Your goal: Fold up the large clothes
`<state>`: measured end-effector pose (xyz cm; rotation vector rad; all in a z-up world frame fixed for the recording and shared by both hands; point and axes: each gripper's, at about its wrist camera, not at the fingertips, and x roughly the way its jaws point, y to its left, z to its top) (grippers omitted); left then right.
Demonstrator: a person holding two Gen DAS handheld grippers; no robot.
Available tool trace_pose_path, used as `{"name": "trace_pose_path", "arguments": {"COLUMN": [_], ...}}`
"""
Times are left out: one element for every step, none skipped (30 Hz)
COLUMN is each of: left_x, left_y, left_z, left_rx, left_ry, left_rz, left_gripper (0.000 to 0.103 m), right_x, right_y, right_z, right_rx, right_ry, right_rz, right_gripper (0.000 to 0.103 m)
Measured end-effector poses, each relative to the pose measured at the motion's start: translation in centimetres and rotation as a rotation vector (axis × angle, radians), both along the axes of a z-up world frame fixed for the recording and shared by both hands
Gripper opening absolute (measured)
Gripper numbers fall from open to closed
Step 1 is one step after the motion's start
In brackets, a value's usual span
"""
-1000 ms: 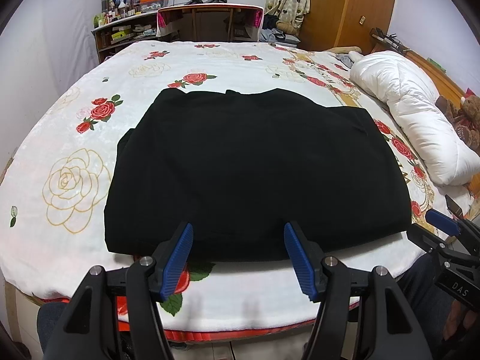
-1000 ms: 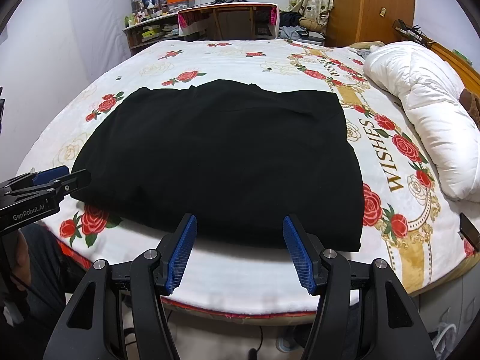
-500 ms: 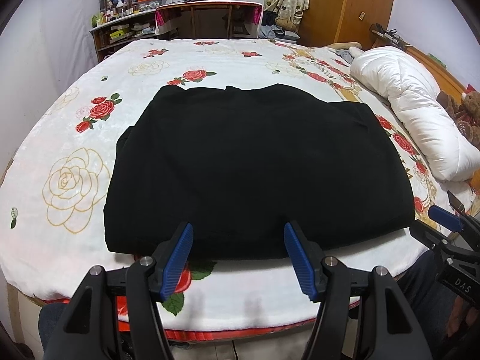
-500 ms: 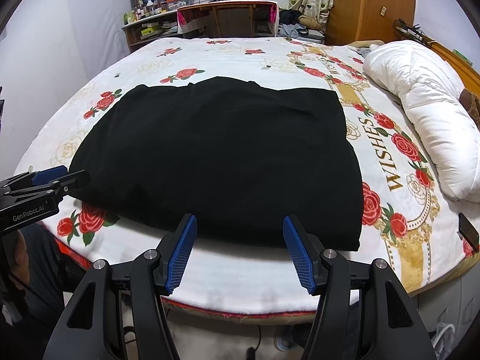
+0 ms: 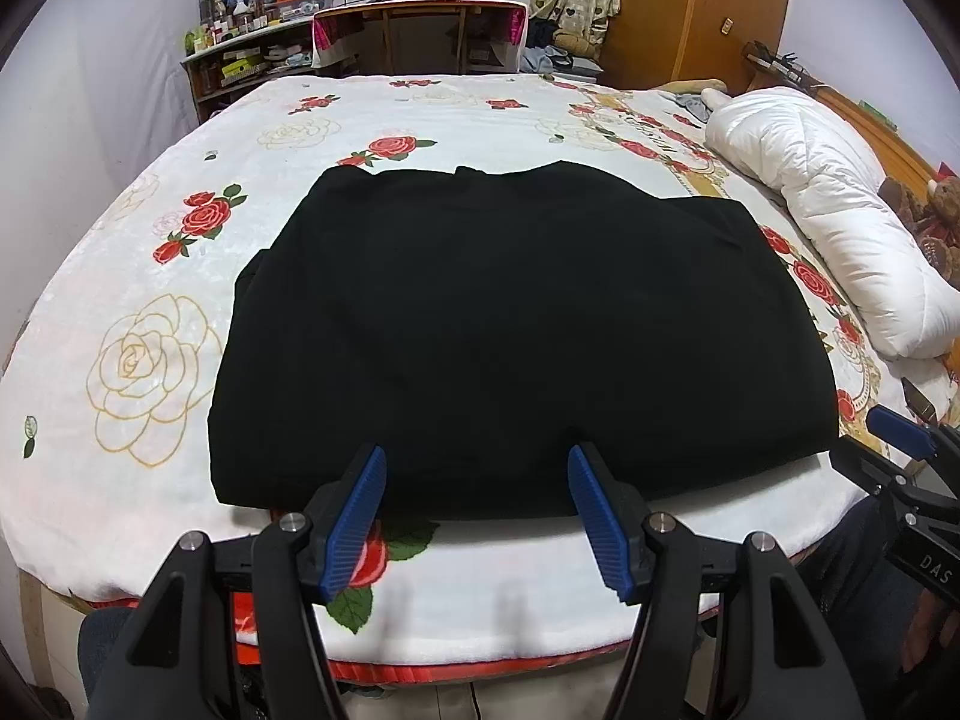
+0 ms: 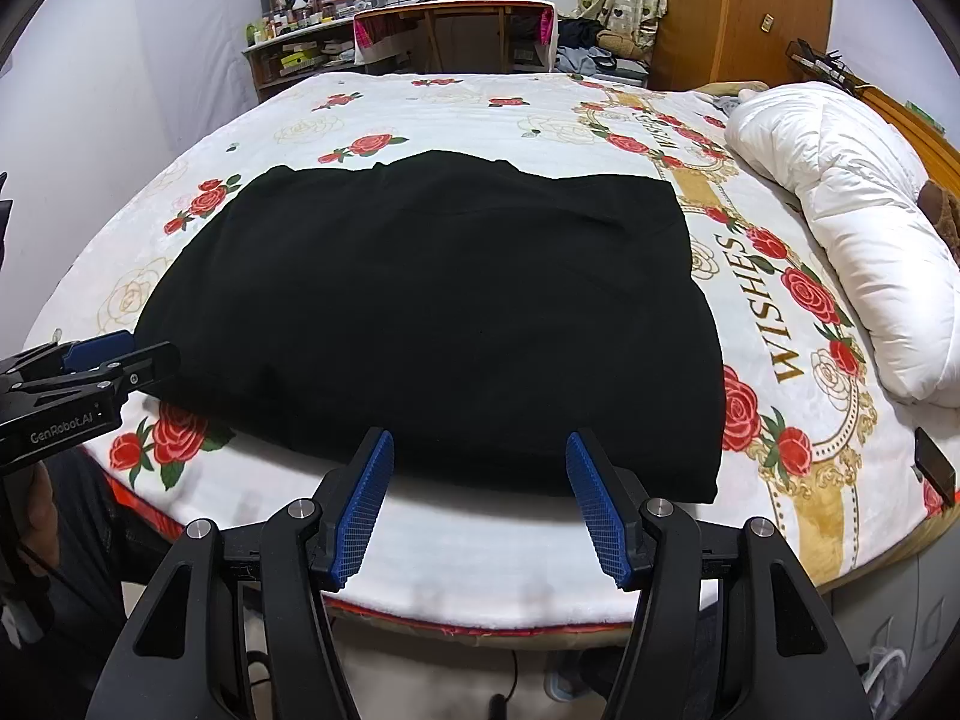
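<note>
"GenRobot.AI" is printed in white on the left gripper [image 6: 90, 360] as the right wrist view catches it; "DAS" shows on the right gripper [image 5: 900, 450] in the left wrist view. The bedspread [image 6: 540, 114] reads "WISHES" in gold letters along its ornate band. The black garment [image 5: 510, 330] lies folded flat on the bed, its near edge close to the bed's front edge (a rough rectangle, one layer peeking out at left). Both grippers hang above that front edge with fingers [image 5: 354, 510] apart and nothing between them. A white duvet [image 6: 840, 210] lies bunched at the right. Beyond: a cluttered shelf [image 5: 240, 60], a desk [image 5: 420, 18], a barred window and a wooden wardrobe [image 6: 738, 12].
</note>
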<state>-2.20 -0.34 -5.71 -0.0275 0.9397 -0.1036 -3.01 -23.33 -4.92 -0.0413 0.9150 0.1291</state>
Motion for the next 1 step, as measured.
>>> {"name": "trace_pose_path", "arguments": {"left_x": [0.00], "left_y": [0.04], "left_z": [-0.02], "left_rx": [-0.003], "left_ry": [0.002], "left_rz": [0.000], "left_gripper": [0.065], "right_x": [0.02], "right_y": [0.10], "right_z": [0.02], "right_rx": [0.000], "right_ry": [0.000], "right_rz": [0.000], "right_gripper": [0.060]}}
